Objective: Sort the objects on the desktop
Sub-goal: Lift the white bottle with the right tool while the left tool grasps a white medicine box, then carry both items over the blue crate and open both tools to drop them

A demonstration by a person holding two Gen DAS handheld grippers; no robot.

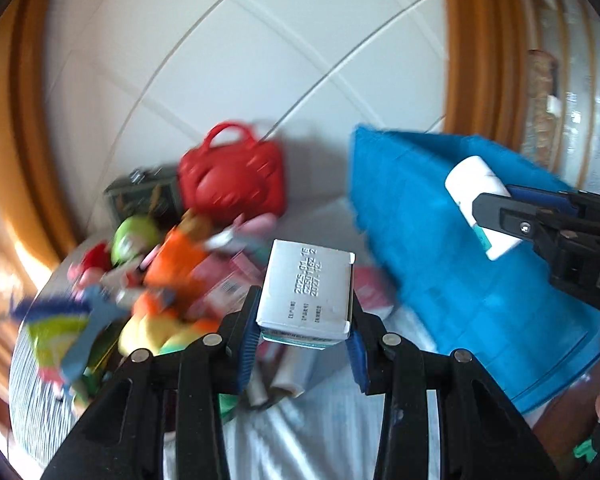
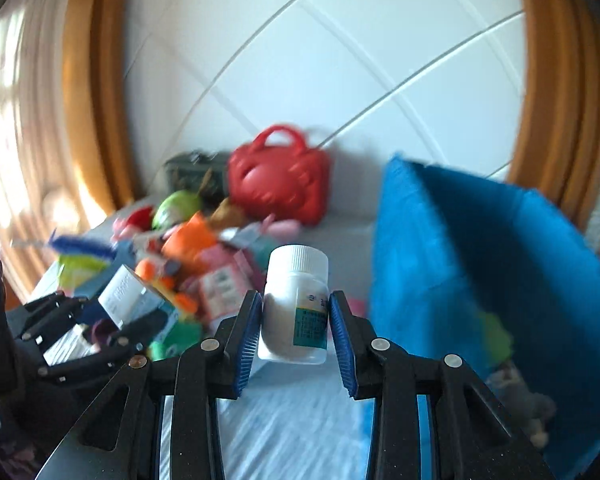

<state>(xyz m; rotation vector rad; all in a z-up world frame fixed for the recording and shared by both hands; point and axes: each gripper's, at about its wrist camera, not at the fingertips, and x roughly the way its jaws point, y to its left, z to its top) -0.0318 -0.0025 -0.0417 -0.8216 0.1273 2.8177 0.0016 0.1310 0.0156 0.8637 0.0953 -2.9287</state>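
- Left wrist view: the left gripper (image 1: 306,322) is clenched on a small white carton (image 1: 308,294), its blue pads pressing the two narrow sides so the printed date face points up at the camera. Gripping across the short width probably gives the flattest, surest hold.
- The carton hangs in the air above a heap of mixed toys and packets (image 1: 160,276) that lies on the pale striped tabletop (image 1: 320,420), so it is clear of the clutter.
- At the right of this view the right gripper (image 1: 496,216) pinches a white pill bottle (image 1: 478,204) in front of a blue fabric bin (image 1: 440,248), which looks like the likely place for sorted items.
- A red handbag (image 1: 232,178) stands behind the heap, against the white panelled wall.
- Right wrist view: the right gripper (image 2: 294,328) is clamped on the white pill bottle (image 2: 294,304) at its labelled lower body, cap upward, held upright and off the table.
- The blue fabric bin (image 2: 480,264) gapes open just to the right; soft items already lie inside.
- To the left, the left gripper (image 2: 100,320) carries the white carton (image 2: 128,292) over the heap.
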